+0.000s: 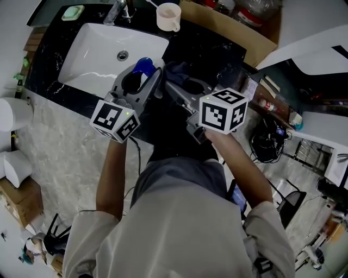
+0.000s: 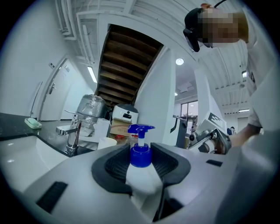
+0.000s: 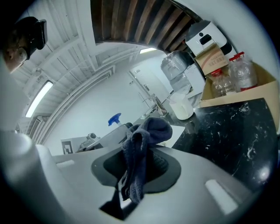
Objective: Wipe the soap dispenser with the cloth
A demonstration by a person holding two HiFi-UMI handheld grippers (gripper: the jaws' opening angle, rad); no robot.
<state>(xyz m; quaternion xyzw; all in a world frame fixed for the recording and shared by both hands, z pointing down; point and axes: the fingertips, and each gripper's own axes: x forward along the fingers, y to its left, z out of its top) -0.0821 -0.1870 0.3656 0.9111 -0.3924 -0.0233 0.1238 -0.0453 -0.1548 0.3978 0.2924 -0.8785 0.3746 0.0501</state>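
The soap dispenser (image 2: 140, 154), a white bottle with a blue pump head, is held upright between the jaws of the left gripper (image 2: 141, 177), whose dark pads are pressed against the bottle's body just below the blue collar. In the head view it is seen at the right edge of the white sink (image 1: 87, 51), set in a black marble countertop (image 1: 217, 51). A dark blue cloth (image 3: 146, 133) is clamped, bunched, in the right gripper (image 3: 140, 169) just beside the dispenser; contact between them cannot be determined. A cream mug (image 1: 168, 17) and a chrome faucet (image 1: 116, 12) are seen behind the sink.
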